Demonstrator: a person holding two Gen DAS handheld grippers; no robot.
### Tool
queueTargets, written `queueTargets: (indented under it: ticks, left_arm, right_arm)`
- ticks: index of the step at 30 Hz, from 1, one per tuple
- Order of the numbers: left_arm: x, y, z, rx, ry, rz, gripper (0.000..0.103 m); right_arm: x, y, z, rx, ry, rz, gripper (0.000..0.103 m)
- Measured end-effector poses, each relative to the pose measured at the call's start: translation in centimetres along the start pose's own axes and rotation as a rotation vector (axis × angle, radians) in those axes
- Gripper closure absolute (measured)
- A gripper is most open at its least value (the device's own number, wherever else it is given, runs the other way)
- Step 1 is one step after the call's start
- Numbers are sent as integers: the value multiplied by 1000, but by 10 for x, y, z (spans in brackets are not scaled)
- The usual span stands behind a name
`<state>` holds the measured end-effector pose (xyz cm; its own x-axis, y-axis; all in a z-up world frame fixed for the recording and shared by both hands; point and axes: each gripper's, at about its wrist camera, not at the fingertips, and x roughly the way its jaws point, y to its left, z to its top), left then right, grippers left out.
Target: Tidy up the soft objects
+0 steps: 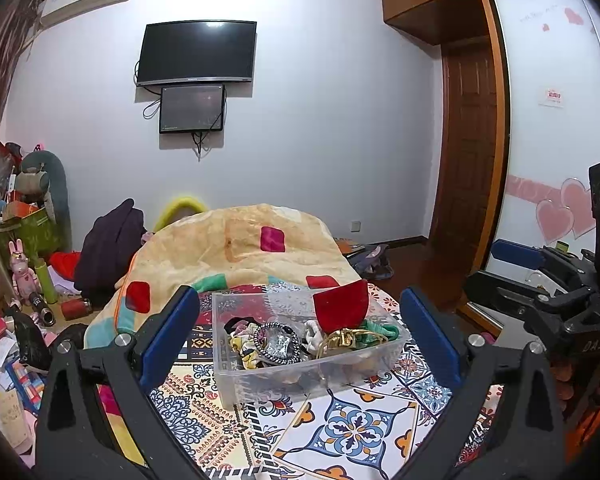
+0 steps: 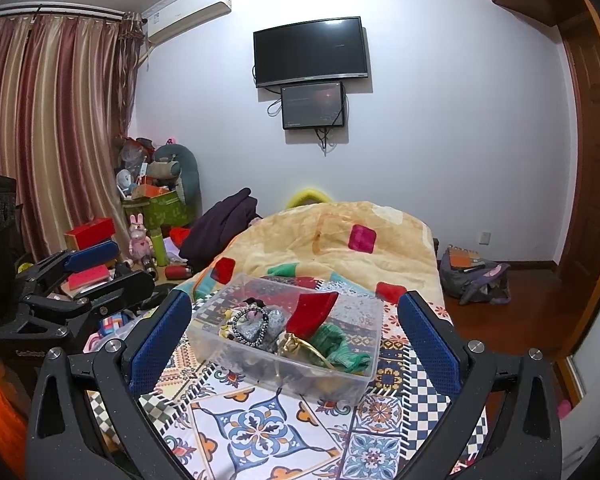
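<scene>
A clear plastic box (image 1: 236, 380) (image 2: 356, 380) sits on the patterned bedspread (image 1: 352, 428) (image 2: 256, 432). Inside lie soft small things: a red velvet pouch (image 1: 342, 306) (image 2: 312, 314), a green knitted band (image 1: 380, 330) (image 2: 340, 346), a gold ribbon piece (image 1: 342, 338) (image 2: 300, 348), a black-and-white scrunchie (image 1: 278, 340) (image 2: 250, 326) and a yellow patterned cloth (image 1: 246, 348). My left gripper (image 1: 300, 328) is open and empty, its blue pads either side of the box. My right gripper (image 2: 296, 324) is open and empty, likewise framing the box.
A folded beige quilt (image 1: 240, 248) (image 2: 332, 240) lies behind the box. A dark garment (image 1: 108, 248) (image 2: 220, 228) sits left of it. Clutter of boxes and toys (image 1: 24, 240) (image 2: 148, 216) fills the left floor. A bag (image 2: 476, 276) lies on the wooden floor at right.
</scene>
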<state>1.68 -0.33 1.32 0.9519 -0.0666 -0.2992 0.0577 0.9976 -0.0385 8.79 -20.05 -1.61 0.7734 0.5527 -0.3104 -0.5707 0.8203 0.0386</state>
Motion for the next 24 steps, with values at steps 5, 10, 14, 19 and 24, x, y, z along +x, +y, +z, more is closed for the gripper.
queueTargets:
  ticks: [5, 10, 14, 19, 24]
  left_arm:
    - [0, 0, 0, 1, 0, 2, 1]
    - [0, 1, 0, 2, 0, 2, 1]
    - [-1, 0, 0, 3, 0, 4, 1]
    - [-1, 0, 0, 3, -1, 3, 1]
    - [-1, 0, 0, 3, 0, 4, 1]
  right_arm:
    - [-1, 2, 1, -6, -3, 2, 0]
    - [-3, 3, 0, -4, -4, 3, 0]
    - [-3, 4, 1, -2, -6, 4, 0]
    - [-4, 4, 1, -3, -7, 6, 0]
    - [-4, 5, 2, -4, -9, 8, 0]
